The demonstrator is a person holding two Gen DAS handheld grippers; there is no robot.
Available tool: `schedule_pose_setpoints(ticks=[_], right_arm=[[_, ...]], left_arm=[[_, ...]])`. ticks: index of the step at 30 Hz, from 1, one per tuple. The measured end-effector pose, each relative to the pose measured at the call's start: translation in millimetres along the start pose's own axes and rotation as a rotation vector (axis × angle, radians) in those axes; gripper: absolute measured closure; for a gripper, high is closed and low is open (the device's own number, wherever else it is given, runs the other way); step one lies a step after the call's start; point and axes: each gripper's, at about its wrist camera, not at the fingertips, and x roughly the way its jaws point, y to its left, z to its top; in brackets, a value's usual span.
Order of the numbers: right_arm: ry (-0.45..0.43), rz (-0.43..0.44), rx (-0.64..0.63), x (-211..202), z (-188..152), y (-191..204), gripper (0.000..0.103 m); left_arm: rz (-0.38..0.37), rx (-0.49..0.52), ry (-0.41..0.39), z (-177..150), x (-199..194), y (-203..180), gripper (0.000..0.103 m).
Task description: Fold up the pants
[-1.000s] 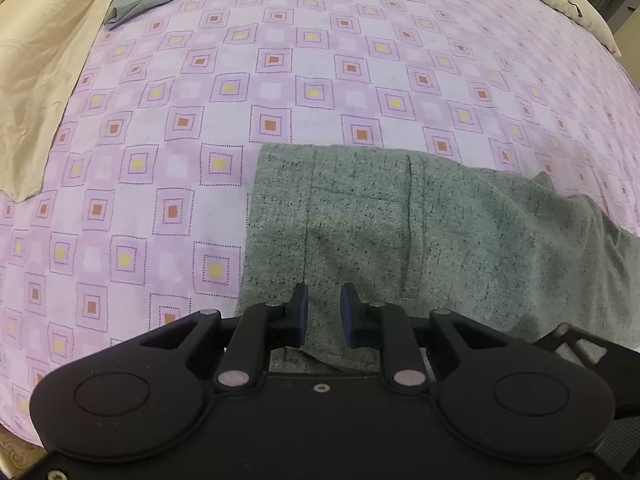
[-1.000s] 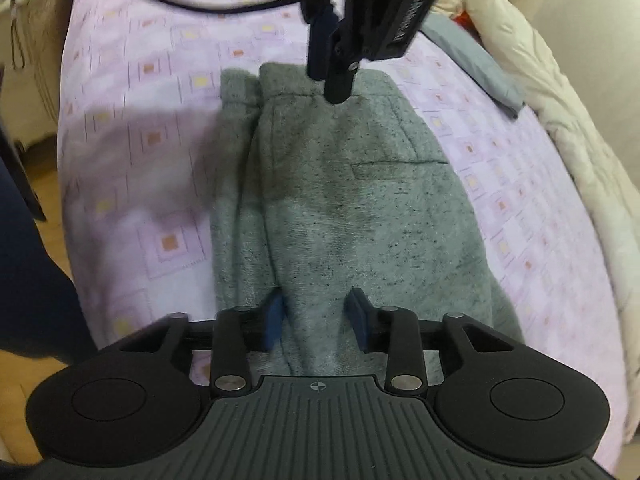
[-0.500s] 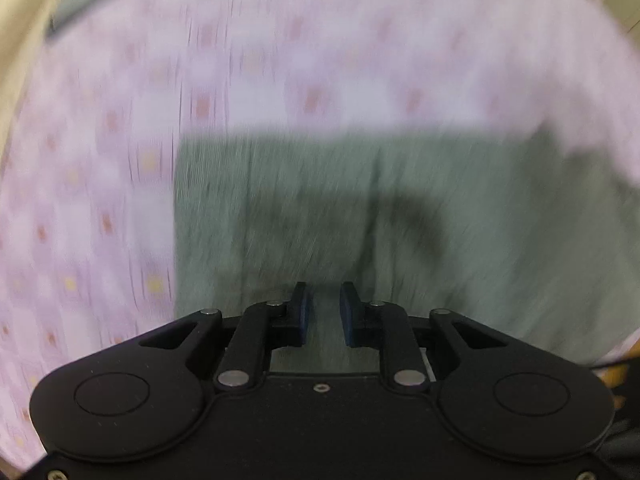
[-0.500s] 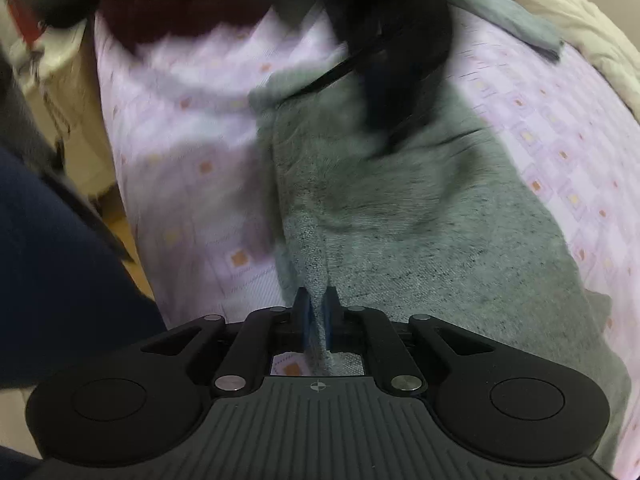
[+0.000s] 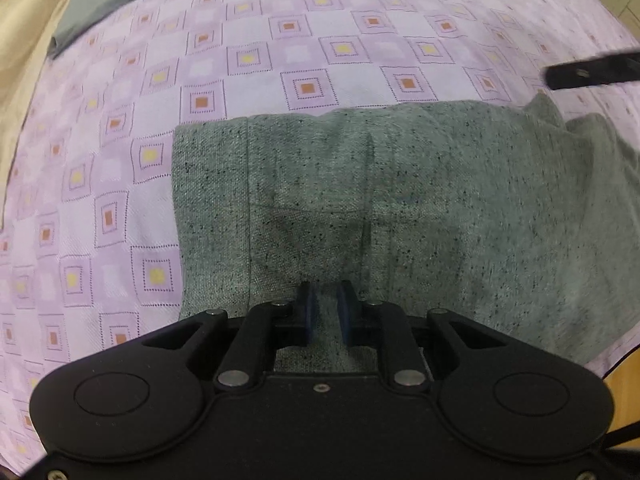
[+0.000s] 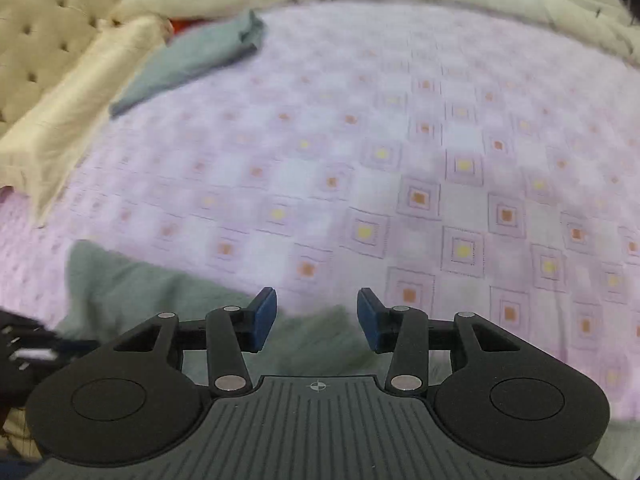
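The pants (image 5: 400, 208) lie flat on the bed (image 5: 304, 40), grey speckled cloth spread over the purple sheet with its little orange and yellow squares. One straight edge faces the left of the left wrist view, with a seam running just inside it, and the cloth bunches up into soft folds toward the right.

The left gripper (image 5: 327, 312) points steeply down over the pants, near their lower edge. Its jaws stand narrow, with a slim gap between the blue pads, and grey cloth shows through that gap. Whether the pads actually pinch the cloth, I cannot tell from here.

The right gripper (image 6: 316, 316) is over the far end of the pants (image 6: 132, 284), and the picture there is smeared. Its jaws are opening, already well apart. A hump of grey cloth shows between and below them, but the pads are clear of it on both sides.

At the head of the bed a grey pillow (image 6: 192, 64) lies against a cream quilt (image 6: 76, 120), with a tufted headboard (image 6: 48, 12) behind. A dark bar (image 5: 592, 72) pokes in at the right edge of the left wrist view, above the pants.
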Motion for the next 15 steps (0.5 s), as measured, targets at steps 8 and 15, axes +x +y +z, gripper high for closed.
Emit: schedule_pose_setpoints(ticks=[8, 15], right_arm=[[0.117, 0.046, -0.084, 8, -14, 12, 0.096], [0.081, 0.015, -0.174, -7, -63, 52, 0.097]], left_arm=[[-0.026, -0.061, 0.020, 3, 1, 7, 0.078], [-0.050, -0.024, -0.023, 29, -26, 0, 0.085]])
